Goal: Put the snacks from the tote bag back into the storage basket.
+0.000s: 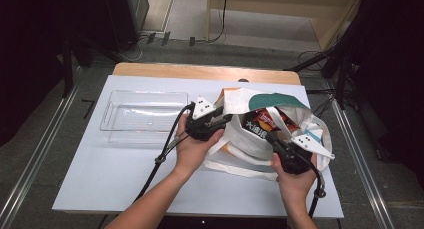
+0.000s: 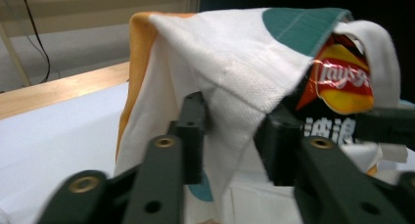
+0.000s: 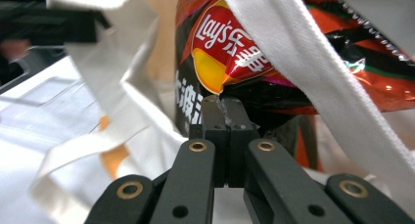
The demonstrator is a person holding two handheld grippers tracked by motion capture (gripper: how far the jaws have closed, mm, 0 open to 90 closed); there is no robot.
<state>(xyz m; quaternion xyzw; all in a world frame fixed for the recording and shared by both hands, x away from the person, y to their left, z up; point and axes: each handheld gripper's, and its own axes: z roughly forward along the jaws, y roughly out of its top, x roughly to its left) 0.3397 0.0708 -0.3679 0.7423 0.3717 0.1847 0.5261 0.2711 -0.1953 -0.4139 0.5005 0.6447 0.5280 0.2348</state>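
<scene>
The right gripper (image 3: 222, 111) was fully closed, pinching the edge of the chip bag (image 3: 230, 53) inside the tote bag (image 1: 250, 139) at mid-table. The left gripper (image 2: 235, 136) clamped a fold of the tote's rim, jaws partly closed. Farther left lay a clear tray (image 1: 112, 106).

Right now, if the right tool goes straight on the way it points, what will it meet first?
Most likely the chip bag: the right tool already pinches its lower edge, inside the white tote bag.
</scene>
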